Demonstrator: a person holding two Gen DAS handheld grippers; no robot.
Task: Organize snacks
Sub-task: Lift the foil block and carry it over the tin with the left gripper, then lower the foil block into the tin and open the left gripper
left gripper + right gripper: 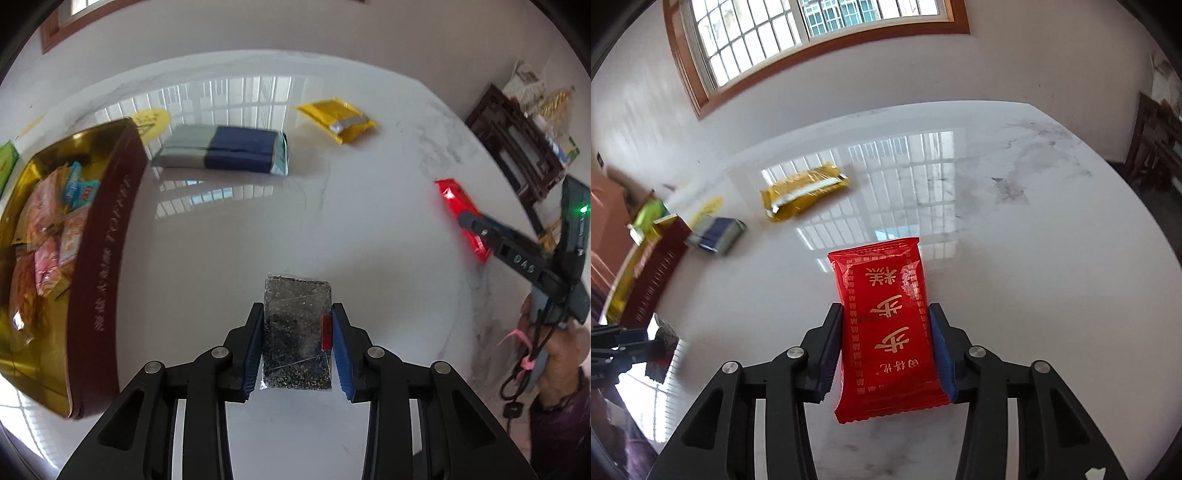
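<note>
The left tool [297, 347] has its blue pads closed against both long sides of a clear packet of dark, speckled snack [297, 332], holding it just short of the maroon toffee tin [99, 266]. The right tool [886, 350] is likewise clamped on a red snack packet with gold characters [884, 325], well away from the tin and on the far side of the left tool from it. Whether either packet is lifted off the white marble surface [351, 221] or only resting on it cannot be told.

The tin stands open with several pink, orange and blue sweets packets [48, 236] already piled inside. Beyond the tin lies a blue-and-grey pack [225, 151], and farther from the tin than that a yellow packet [338, 118]; both are still loose on the surface.

Risks, as I judge them: both packets are slick film gripped only at their edges, so either could buckle and slip out during the carry to the tin. The tin's wall is tall, and a low approach could catch a packet on the rim or shove the tin along the glossy stone. With both tools heading for the same opening, they could also collide above it unless one waits.
</note>
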